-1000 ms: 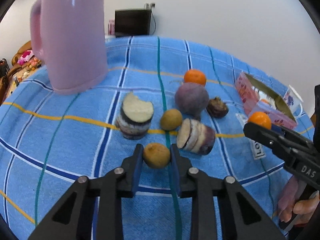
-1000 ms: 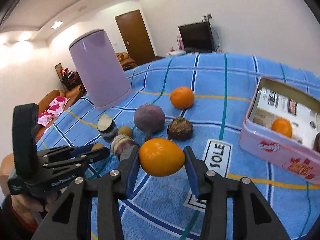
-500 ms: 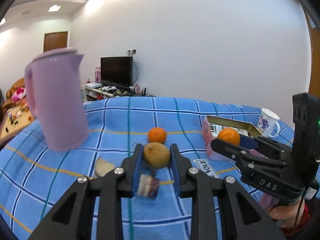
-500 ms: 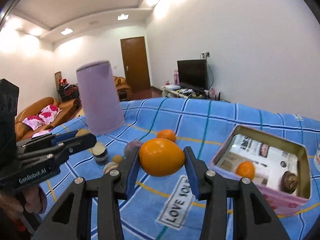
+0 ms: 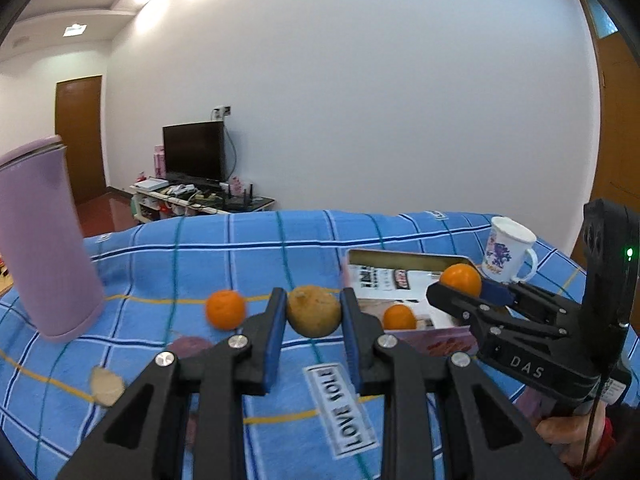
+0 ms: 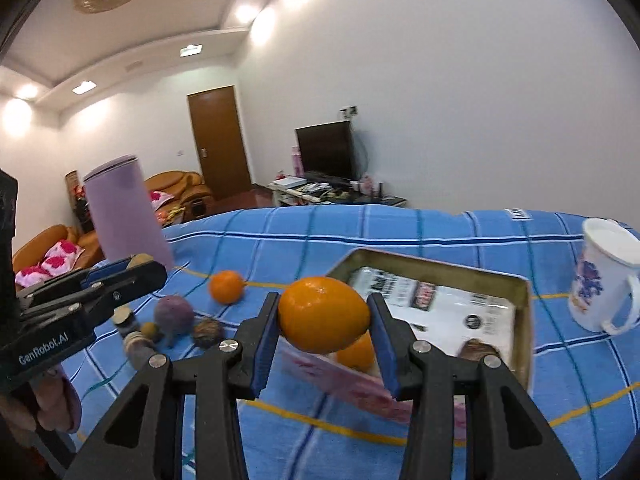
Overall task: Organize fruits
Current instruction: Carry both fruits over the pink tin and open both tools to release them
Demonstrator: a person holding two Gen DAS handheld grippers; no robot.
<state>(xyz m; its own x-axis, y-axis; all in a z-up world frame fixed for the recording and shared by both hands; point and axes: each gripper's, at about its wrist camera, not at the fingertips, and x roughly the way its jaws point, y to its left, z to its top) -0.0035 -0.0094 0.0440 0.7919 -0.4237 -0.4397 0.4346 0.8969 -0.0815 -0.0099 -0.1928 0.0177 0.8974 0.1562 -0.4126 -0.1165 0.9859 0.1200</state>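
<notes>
Two grippers are being held above the blue checked cloth (image 5: pixel 208 248), each one loaded. A small tan-brown fruit (image 5: pixel 314 311) is being pinched between the blue pads of the left gripper (image 5: pixel 313 316), off the cloth. A large orange (image 6: pixel 323 313) is being squeezed between the pads of the right gripper (image 6: pixel 324 320), just at the near wall of the pink tin (image 6: pixel 524 320). Inside the tin, a smaller orange (image 6: pixel 358 354) is being partly hidden behind the held one, and a dark brown round item (image 6: pixel 478 349) is lying beside it on the printed lining. One loose orange (image 6: pixel 227 287) is being left on the cloth, left of the tin. Near it, a purple round root (image 6: pixel 173 314), a dark knobbly bulb (image 6: pixel 207 332), a small tan fruit (image 6: pixel 149 329) and two cut purple pieces are being shown in a cluster; finer detail is blurred. A tall lilac container (image 6: pixel 124 216) is standing upright at the far left of the cloth. A white printed mug (image 6: pixel 602 276) is standing upright, right of the tin and apart from it. In the left wrist view, the right gripper (image 5: pixel 460 286) is being seen over the tin.
</notes>
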